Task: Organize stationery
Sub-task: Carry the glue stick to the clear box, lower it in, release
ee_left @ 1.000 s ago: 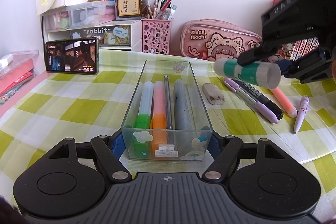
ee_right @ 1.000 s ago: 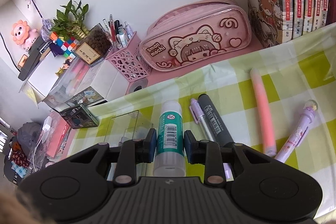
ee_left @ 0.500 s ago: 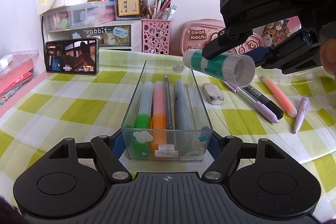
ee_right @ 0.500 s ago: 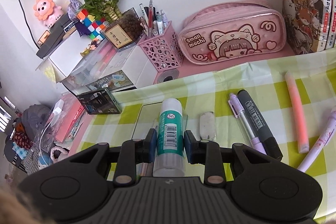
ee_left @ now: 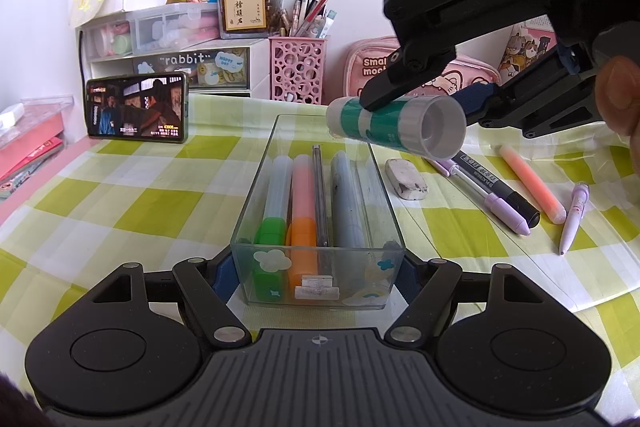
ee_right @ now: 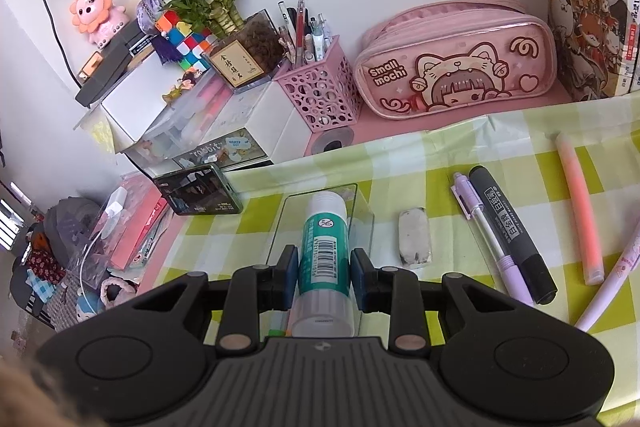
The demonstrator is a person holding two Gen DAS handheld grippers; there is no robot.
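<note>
A clear plastic box (ee_left: 376, 187) stands lengthwise on the checked cloth, holding several markers and a thin pen. My left gripper (ee_left: 318, 269) is shut on the box's near end, its blue pads against both side walls. My right gripper (ee_right: 325, 273) is shut on a green and white glue stick (ee_right: 325, 259). In the left wrist view the glue stick (ee_left: 396, 125) hangs above the far right part of the box, tilted, cap end toward the camera. The right wrist view shows the box (ee_right: 362, 203) directly below the glue stick.
Right of the box lie a white eraser (ee_left: 406, 179), a lilac pen (ee_left: 500, 205), a black marker (ee_left: 496, 191), a pink highlighter (ee_left: 532, 185) and a lilac cartoon pen (ee_left: 572, 219). A phone (ee_left: 136, 109), pink pen holder (ee_left: 298, 69), pink pencil case (ee_right: 456, 67) and drawers stand behind.
My right gripper has carried the glue stick leftward, from over the loose pens to above the box. The left gripper and the box have stayed put.
</note>
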